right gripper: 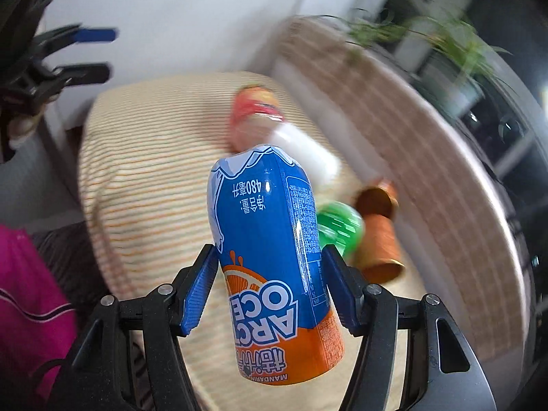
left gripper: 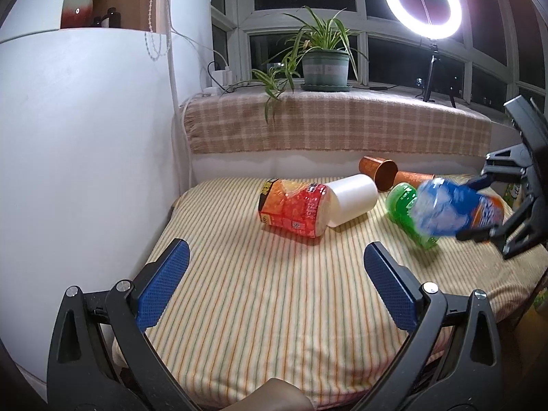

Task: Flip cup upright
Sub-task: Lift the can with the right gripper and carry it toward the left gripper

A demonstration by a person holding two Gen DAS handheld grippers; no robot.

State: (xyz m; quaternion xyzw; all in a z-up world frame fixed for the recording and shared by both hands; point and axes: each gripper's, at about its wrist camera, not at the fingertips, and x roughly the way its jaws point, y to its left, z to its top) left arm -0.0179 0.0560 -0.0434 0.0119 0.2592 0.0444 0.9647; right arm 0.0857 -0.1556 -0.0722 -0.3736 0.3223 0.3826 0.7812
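Observation:
My right gripper [right gripper: 270,274] is shut on a blue and orange cup [right gripper: 270,250], held in the air above the striped mat, its printing upside down. In the left wrist view this blue cup [left gripper: 455,209] is blurred at the right, held by the right gripper [left gripper: 479,205]. My left gripper [left gripper: 274,274] is open and empty above the near part of the mat. A red cup [left gripper: 294,205], a white cup [left gripper: 352,198], a green cup [left gripper: 407,215] and two copper cups [left gripper: 380,171] lie on their sides on the mat.
The striped mat [left gripper: 257,308] covers a small table against a white wall. Behind it runs a checked cloth ledge [left gripper: 342,120] with a potted plant [left gripper: 325,65] and a ring light [left gripper: 423,3]. The right wrist view is motion-blurred.

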